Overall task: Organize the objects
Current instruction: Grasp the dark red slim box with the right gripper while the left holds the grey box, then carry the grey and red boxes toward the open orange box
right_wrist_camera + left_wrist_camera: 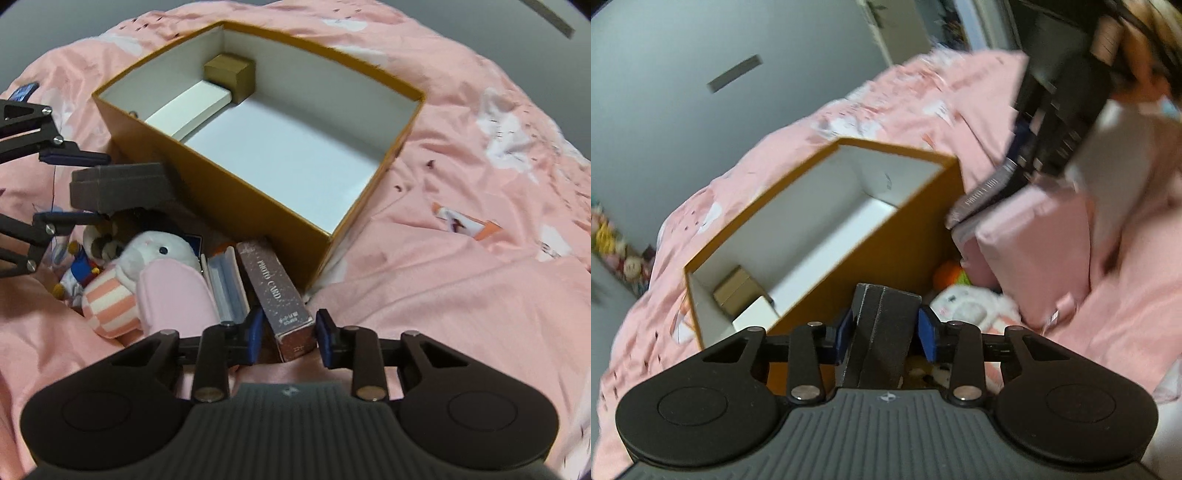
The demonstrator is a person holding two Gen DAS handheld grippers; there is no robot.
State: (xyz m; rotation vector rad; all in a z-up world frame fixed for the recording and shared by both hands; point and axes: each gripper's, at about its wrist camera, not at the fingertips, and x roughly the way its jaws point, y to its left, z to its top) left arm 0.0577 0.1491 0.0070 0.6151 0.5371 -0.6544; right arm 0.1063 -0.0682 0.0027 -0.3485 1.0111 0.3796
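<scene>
Objects to be sorted lay in a heap on the pink bedcover (461, 295), just beside the near wall of an open orange box (236, 184).

Nearest in the right wrist view, the right gripper (290, 338) had its blue pads on both sides of the near end of a long glittery box printed "PHOTO CARD" (275, 288). The left pad seemed to touch it, but a small gap showed at the right pad, so a firm grip could not be confirmed. Just left of this box stood a thin white-and-blue case (225, 284), and next to it lay a white plush toy (155, 251) with a pink and striped body. Some smaller toys behind it were too blurred to name.

On the left side of the same view, the left gripper (83, 188) was pinching a dark grey foam-like block (118, 184) between its pads, above the heap. The left wrist view showed this block (882, 328) pressed from both sides.

Farther away, the orange box had white inner walls and a white floor. It contained two things, both at its far left corner: a small brown carton (231, 74) against the far wall, and a flat white box (192, 107) touching it along the left wall. The other part of the floor was bare.
</scene>
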